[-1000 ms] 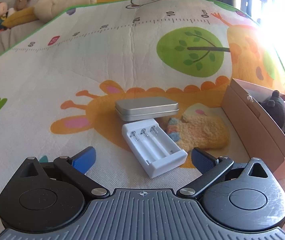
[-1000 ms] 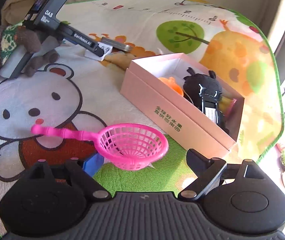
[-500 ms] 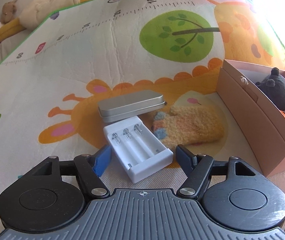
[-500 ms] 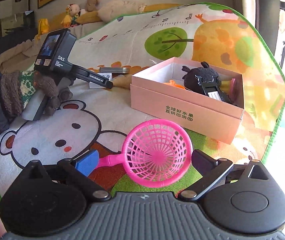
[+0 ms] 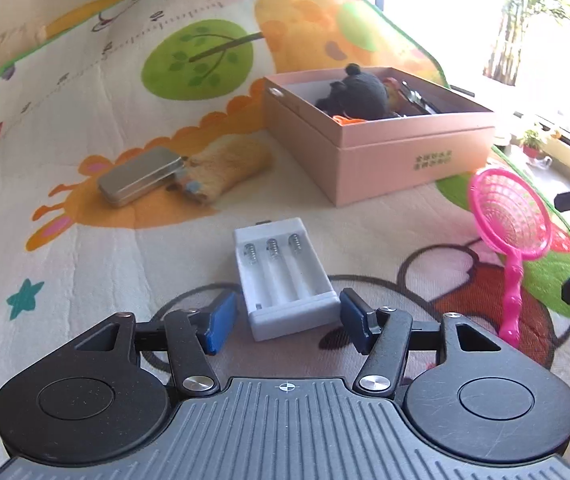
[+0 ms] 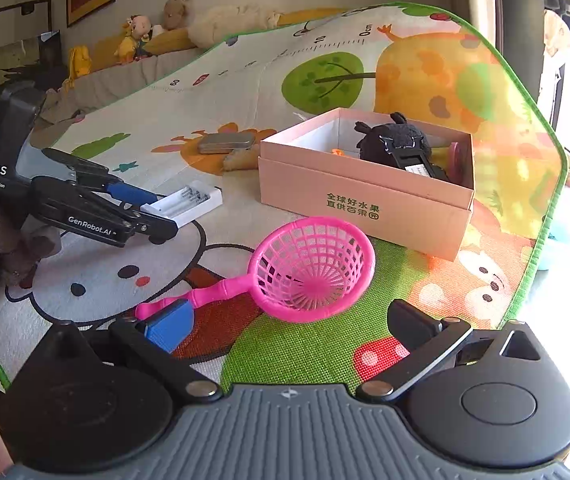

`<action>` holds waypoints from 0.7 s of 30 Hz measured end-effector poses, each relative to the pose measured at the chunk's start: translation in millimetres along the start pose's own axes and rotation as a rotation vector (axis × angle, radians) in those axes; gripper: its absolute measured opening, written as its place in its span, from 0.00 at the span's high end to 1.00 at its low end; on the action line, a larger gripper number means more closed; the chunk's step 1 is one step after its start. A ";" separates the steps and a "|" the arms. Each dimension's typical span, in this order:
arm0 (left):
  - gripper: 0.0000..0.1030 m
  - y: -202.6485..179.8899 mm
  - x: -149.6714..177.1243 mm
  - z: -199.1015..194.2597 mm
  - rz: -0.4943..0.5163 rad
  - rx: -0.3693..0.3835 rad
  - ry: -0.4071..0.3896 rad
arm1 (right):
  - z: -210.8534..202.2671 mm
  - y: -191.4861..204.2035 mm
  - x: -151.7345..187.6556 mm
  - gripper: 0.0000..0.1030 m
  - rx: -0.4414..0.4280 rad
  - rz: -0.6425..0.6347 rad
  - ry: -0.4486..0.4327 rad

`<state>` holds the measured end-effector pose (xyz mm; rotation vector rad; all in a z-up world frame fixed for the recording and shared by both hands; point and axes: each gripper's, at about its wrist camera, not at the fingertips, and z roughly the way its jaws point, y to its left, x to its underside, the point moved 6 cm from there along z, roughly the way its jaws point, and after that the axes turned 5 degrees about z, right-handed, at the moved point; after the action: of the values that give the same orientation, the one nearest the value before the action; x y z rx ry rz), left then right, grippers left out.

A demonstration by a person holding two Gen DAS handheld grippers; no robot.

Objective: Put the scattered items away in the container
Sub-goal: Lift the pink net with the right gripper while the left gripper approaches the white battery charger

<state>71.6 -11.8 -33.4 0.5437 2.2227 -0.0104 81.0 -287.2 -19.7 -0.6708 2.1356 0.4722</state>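
L gripper (image 5: 285, 316) fingers opening, battery case (image 5: 283, 276) between; R gripper (image 6: 285, 328) released; only R view shows plushies (image 6: 153, 28).

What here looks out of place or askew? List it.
Four things lie loose on the mat outside the pink box: a white battery holder lying empty between the left gripper's opening jaws, a pink toy net tipped on its side, a metal tin and a fuzzy sock beside it.
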 end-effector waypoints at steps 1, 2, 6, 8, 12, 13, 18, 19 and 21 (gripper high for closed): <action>0.09 5.9 2.4 -0.4 0.005 -0.037 0.006 | -0.1 0.8 1.2 0.00 -0.002 -0.003 0.004; 0.06 16.6 4.8 -0.2 0.001 -0.098 0.014 | -0.2 1.8 2.5 0.00 -0.004 -0.006 0.009; 0.07 67.9 10.0 0.5 -0.101 -0.316 0.055 | 0.3 7.4 8.7 0.00 -0.021 -0.004 0.031; 0.07 81.7 10.9 -1.0 -0.162 -0.334 0.049 | 2.6 10.9 12.9 0.00 -0.035 -0.001 0.050; 0.02 74.0 7.8 -5.4 -0.242 -0.186 -0.002 | 10.9 16.2 21.1 0.00 -0.053 0.013 0.091; 0.02 67.7 6.8 -5.0 -0.241 -0.157 -0.012 | 10.8 17.0 21.6 0.00 -0.048 0.012 0.082; 0.00 29.9 0.3 3.2 -0.232 -0.063 -0.049 | 12.0 16.1 22.4 0.00 -0.032 0.046 0.082; 0.00 23.7 -0.3 6.0 -0.231 -0.055 -0.051 | 11.9 16.6 22.4 0.00 -0.027 0.049 0.083; 0.00 15.4 -1.0 10.4 -0.207 -0.060 -0.041 | 12.6 20.0 22.8 0.00 -0.005 0.016 0.095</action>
<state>85.6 -0.2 -36.9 0.2770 2.2223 -0.0617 64.7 -271.5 -43.5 -0.6922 2.2309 0.4631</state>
